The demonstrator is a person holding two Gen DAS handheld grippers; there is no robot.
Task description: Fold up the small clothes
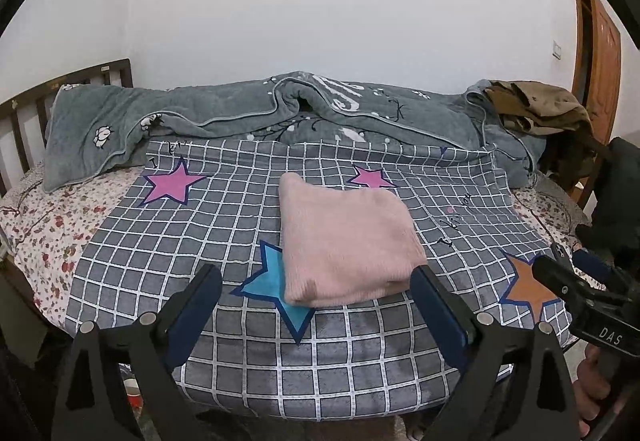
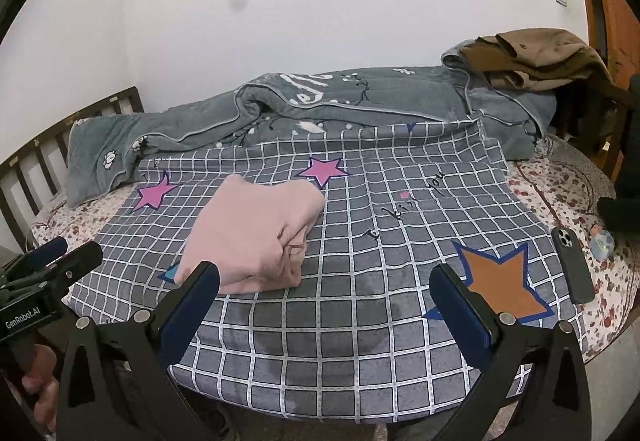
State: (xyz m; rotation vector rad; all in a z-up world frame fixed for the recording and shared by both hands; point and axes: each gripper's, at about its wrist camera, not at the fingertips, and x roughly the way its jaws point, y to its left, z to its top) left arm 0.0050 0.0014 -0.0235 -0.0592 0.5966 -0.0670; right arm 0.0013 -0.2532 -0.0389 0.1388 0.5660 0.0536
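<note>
A pink knitted garment (image 1: pixel 344 241) lies folded into a compact rectangle on the grey checked sheet with stars (image 1: pixel 200 241). In the right wrist view the same pink garment (image 2: pixel 256 233) shows its stacked folded edges facing the near side. My left gripper (image 1: pixel 318 285) is open, held back just short of the garment's near edge, with nothing between its fingers. My right gripper (image 2: pixel 326 281) is also open and empty, over bare sheet to the right of the garment. Each gripper appears at the edge of the other's view, with a hand on its handle.
A rumpled grey quilt (image 1: pixel 260 109) runs along the far side by the wall. Brown clothes (image 2: pixel 532 57) are piled at the far right. A dark phone (image 2: pixel 572 265) and a small toy (image 2: pixel 602 241) lie on the floral sheet at right. A wooden headboard (image 1: pixel 24 109) stands left.
</note>
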